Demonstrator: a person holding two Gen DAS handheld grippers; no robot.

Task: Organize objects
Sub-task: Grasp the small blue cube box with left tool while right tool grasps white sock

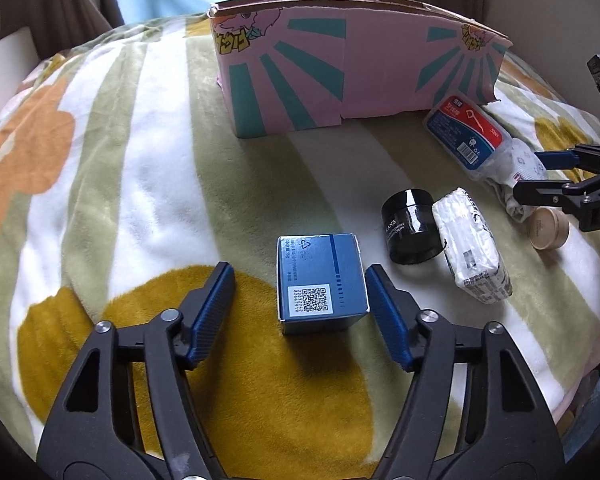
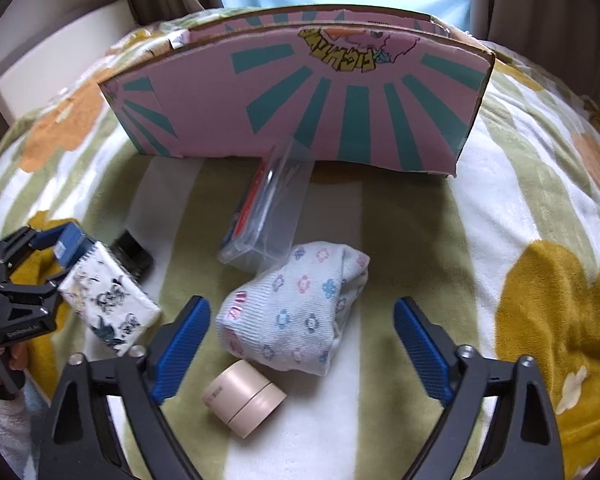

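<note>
1. The left gripper point(image 1: 300, 308) is hanging with its fingers spread wide on either side of the blue box point(image 1: 322, 284); neither pad is touching it, so a grasp looks about to begin.
2. The right gripper point(image 2: 302, 344) is also spread, framing the sock point(image 2: 296, 312), with the beige jar point(image 2: 246, 400) lying on its side just below and between the fingers.
3. Judging by the task, the pink carton point(image 1: 340, 68) standing at the far side of the blanket point(image 1: 140, 184) is serving as the bin; whether anything is lying in it cannot be told.
4. The next move for the left gripper is calling for a squeeze on the box's side faces, then a lift over the carton's tall near wall.
5. The black jar point(image 1: 410, 228) and tissue pack point(image 1: 472, 248) are sitting near the box on its right, touching each other.
6. The floss case point(image 2: 268, 208) is leaning against the carton just behind the sock; the beige jar may be crowding the right gripper's closing.
</note>
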